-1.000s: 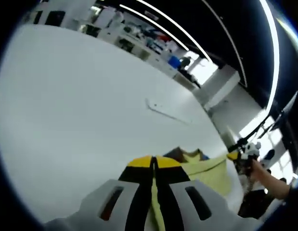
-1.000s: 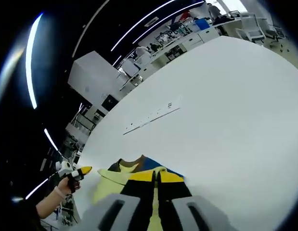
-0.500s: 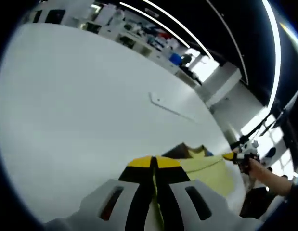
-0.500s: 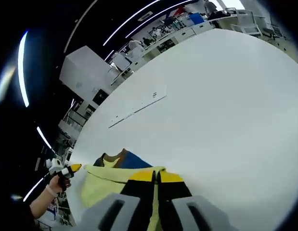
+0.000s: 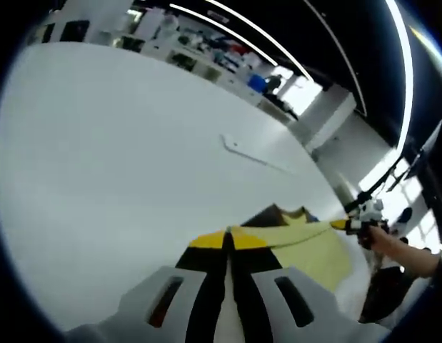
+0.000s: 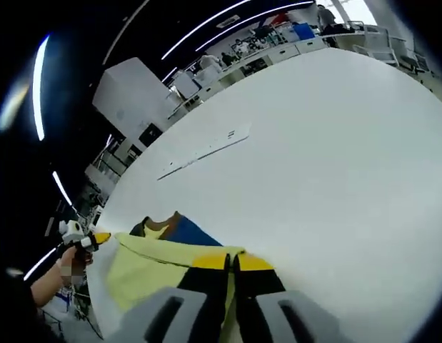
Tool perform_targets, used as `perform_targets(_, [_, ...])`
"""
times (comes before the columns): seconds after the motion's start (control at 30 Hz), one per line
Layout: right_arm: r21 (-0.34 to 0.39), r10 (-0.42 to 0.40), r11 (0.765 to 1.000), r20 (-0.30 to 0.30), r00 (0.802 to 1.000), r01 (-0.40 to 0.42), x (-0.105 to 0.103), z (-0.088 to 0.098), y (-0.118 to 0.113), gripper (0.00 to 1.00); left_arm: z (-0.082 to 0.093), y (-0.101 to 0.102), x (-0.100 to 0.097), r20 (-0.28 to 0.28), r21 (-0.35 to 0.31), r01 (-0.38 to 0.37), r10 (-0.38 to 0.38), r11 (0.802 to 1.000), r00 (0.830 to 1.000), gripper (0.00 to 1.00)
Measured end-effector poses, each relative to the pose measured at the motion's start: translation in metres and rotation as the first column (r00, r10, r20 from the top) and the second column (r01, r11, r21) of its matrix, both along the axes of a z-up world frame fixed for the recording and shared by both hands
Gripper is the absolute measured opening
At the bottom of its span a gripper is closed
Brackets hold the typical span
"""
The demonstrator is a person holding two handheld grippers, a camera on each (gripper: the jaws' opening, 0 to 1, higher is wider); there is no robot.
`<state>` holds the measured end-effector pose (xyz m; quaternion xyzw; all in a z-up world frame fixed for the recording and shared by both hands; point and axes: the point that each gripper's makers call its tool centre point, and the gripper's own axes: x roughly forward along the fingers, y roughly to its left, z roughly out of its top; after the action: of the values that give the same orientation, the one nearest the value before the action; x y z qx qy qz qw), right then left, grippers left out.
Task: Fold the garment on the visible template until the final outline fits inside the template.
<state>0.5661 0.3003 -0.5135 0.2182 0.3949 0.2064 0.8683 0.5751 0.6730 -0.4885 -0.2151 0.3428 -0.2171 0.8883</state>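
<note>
Yellow garment (image 5: 313, 246) stretched, both grippers clamped

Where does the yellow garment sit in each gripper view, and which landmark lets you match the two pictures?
Left gripper view: the yellow garment stretches right of the closed jaws, low right.
Right gripper view: the yellow garment stretches left of the closed jaws, low left.
Shared landmark: the white table.

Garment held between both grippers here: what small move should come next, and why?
Probably carry the taut edge forward over the white table and lay it down. Both the left gripper and right gripper look shut on the yellow garment, stretched between them; the template outline lies farther ahead.
</note>
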Motion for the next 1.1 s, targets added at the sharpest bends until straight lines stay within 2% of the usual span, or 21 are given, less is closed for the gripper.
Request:
perform_targets(0.07, [-0.022, 0.01, 1.0, 0.013, 1.0, -0.01, -0.001, 0.002, -0.002, 0.07, 0.001, -0.001, -0.001, 0.011, 0.01, 0.015, -0.015, 1.0, 1.0, 0.0])
perform_targets(0.13, [-0.039, 0.027, 0.999, 0.029, 0.999, -0.026, -0.002, 0.005, -0.002, 0.09, 0.002, -0.004, -0.002, 0.021, 0.014, 0.031, -0.032, 0.999, 0.999, 0.0])
perform_targets(0.23, [-0.098, 0.089, 0.992, 0.071, 0.993, -0.082, -0.005, 0.009, -0.004, 0.16, 0.008, -0.011, -0.003, 0.084, 0.046, 0.11, -0.114, 0.993, 0.99, 0.0])
perform_targets(0.33, [-0.155, 0.142, 0.98, 0.092, 0.986, -0.126, -0.009, 0.011, -0.007, 0.22, 0.008, -0.015, -0.007, 0.101, 0.087, 0.161, -0.17, 0.983, 0.98, 0.0])
perform_targets(0.47, [-0.244, 0.207, 0.955, 0.128, 0.97, -0.171, -0.009, 0.012, -0.013, 0.23, 0.009, -0.021, -0.01, 0.151, 0.203, 0.248, -0.281, 0.947, 0.948, 0.0])
perform_targets(0.53, [-0.305, 0.26, 0.93, 0.154, 0.953, -0.204, -0.009, 0.014, -0.015, 0.23, 0.008, -0.022, -0.012, 0.161, 0.262, 0.285, -0.333, 0.922, 0.929, 0.0])
perform_targets(0.57, [-0.333, 0.286, 0.917, 0.163, 0.944, -0.22, -0.008, 0.015, -0.015, 0.23, 0.008, -0.023, -0.012, 0.174, 0.301, 0.312, -0.374, 0.901, 0.911, 0.01])
perform_targets(0.63, [-0.397, 0.333, 0.884, 0.161, 0.929, -0.248, -0.008, 0.014, -0.018, 0.23, 0.006, -0.023, -0.013, 0.177, 0.362, 0.335, -0.418, 0.87, 0.891, 0.1])
perform_targets(0.7, [-0.439, 0.376, 0.855, 0.156, 0.913, -0.277, -0.007, 0.013, -0.017, 0.23, 0.002, -0.024, -0.016, 0.164, 0.433, 0.373, -0.479, 0.82, 0.862, 0.14])
perform_targets(0.73, [-0.457, 0.396, 0.841, 0.156, 0.905, -0.289, -0.007, 0.013, -0.017, 0.23, 0.002, -0.027, -0.017, 0.169, 0.474, 0.397, -0.524, 0.786, 0.835, 0.15])
perform_targets(0.77, [-0.486, 0.426, 0.818, 0.154, 0.891, -0.308, -0.006, 0.012, -0.016, 0.23, 0.002, -0.028, -0.017, 0.165, 0.502, 0.405, -0.545, 0.764, 0.822, 0.15])
perform_targets(0.8, [-0.497, 0.435, 0.81, 0.153, 0.887, -0.312, -0.006, 0.012, -0.016, 0.23, 0.001, -0.028, -0.017, 0.16, 0.541, 0.413, -0.572, 0.732, 0.804, 0.15])
perform_targets(0.83, [-0.519, 0.463, 0.789, 0.152, 0.873, -0.328, -0.005, 0.012, -0.015, 0.24, 0.002, -0.029, -0.014, 0.163, 0.585, 0.409, -0.595, 0.7, 0.787, 0.15])
perform_targets(0.87, [-0.533, 0.484, 0.774, 0.151, 0.862, -0.341, -0.004, 0.012, -0.014, 0.25, 0.002, -0.029, -0.013, 0.161, 0.615, 0.409, -0.615, 0.675, 0.772, 0.17])
perform_targets(0.9, [-0.546, 0.499, 0.761, 0.147, 0.854, -0.351, -0.004, 0.011, -0.013, 0.26, 0.001, -0.029, -0.01, 0.151, 0.651, 0.408, -0.635, 0.641, 0.757, 0.18])
perform_targets(0.93, [-0.557, 0.511, 0.747, 0.132, 0.85, -0.362, -0.004, 0.01, -0.013, 0.3, 0.0, -0.028, -0.009, 0.14, 0.675, 0.408, -0.649, 0.615, 0.748, 0.22])
perform_targets(0.97, [-0.575, 0.532, 0.726, 0.124, 0.837, -0.377, -0.004, 0.01, -0.013, 0.32, 0.0, -0.03, -0.007, 0.14, 0.697, 0.404, -0.666, 0.592, 0.733, 0.25])
perform_targets(1.0, [-0.604, 0.565, 0.696, 0.128, 0.815, -0.388, -0.002, 0.011, -0.013, 0.31, 0.0, -0.031, -0.006, 0.13, 0.717, 0.406, -0.681, 0.566, 0.72, 0.26])
perform_targets(1.03, [-0.62, 0.588, 0.675, 0.125, 0.799, -0.4, -0.001, 0.011, -0.012, 0.29, 0.0, -0.03, -0.004, 0.118, 0.754, 0.397, -0.703, 0.523, 0.702, 0.24])
perform_targets(1.07, [-0.637, 0.608, 0.653, 0.118, 0.785, -0.409, -0.001, 0.011, -0.012, 0.28, 0.0, -0.029, -0.002, 0.11, 0.78, 0.388, -0.718, 0.49, 0.687, 0.22])
perform_targets(1.1, [-0.653, 0.628, 0.63, 0.11, 0.771, -0.42, -0.001, 0.011, -0.012, 0.28, 0.0, -0.031, -0.002, 0.105, 0.797, 0.39, -0.741, 0.462, 0.664, 0.21])
